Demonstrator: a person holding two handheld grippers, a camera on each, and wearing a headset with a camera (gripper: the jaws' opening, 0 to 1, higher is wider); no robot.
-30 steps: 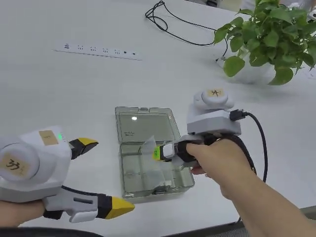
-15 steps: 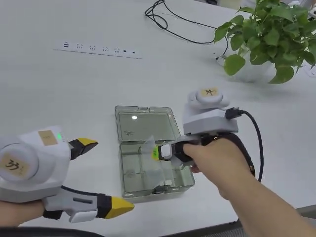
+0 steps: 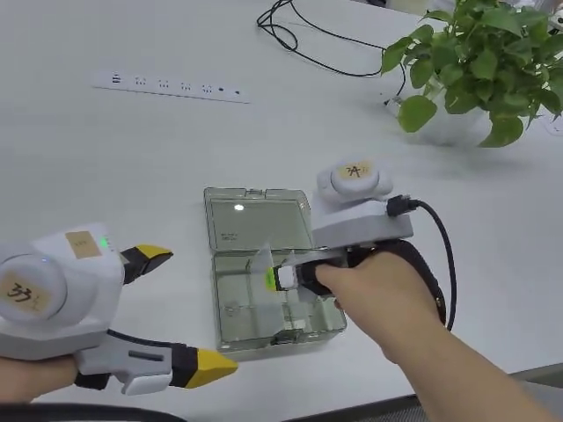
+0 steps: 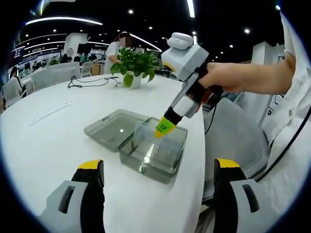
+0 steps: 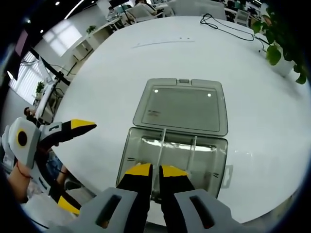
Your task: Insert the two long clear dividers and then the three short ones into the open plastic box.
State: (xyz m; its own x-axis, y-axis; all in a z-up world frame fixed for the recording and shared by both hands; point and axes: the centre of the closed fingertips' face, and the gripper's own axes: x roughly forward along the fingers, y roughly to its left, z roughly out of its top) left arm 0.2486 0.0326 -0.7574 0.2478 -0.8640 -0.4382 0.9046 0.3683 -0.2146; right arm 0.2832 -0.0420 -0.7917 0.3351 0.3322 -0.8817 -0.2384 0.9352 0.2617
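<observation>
A round white table (image 3: 106, 158) carries the work, with a leafy potted plant (image 3: 479, 61) at its far right edge. A black cable (image 3: 303, 35) loops near the far edge, and a white power strip (image 3: 171, 86) lies well apart from the work on the far left.

Near the front edge sits the open plastic box (image 3: 230, 308), smoke-tinted and clear. Its lid (image 3: 255, 224) is folded flat on the table behind the base.

The left gripper (image 3: 189, 308) hangs at the near left, beside the box but apart from it. Its yellow-tipped jaws are spread wide with nothing between them.

The right gripper (image 3: 274, 279), in a person's hand, reaches in from the right over the box base. Its jaws are drawn almost together on a clear divider (image 5: 160, 150). In the right gripper view the divider stands on edge, running away from the jaws toward the hinge side of the base. In the head view it tilts up over the left part of the base.

Other clear partitions show faintly inside the base, but their number cannot be made out.
</observation>
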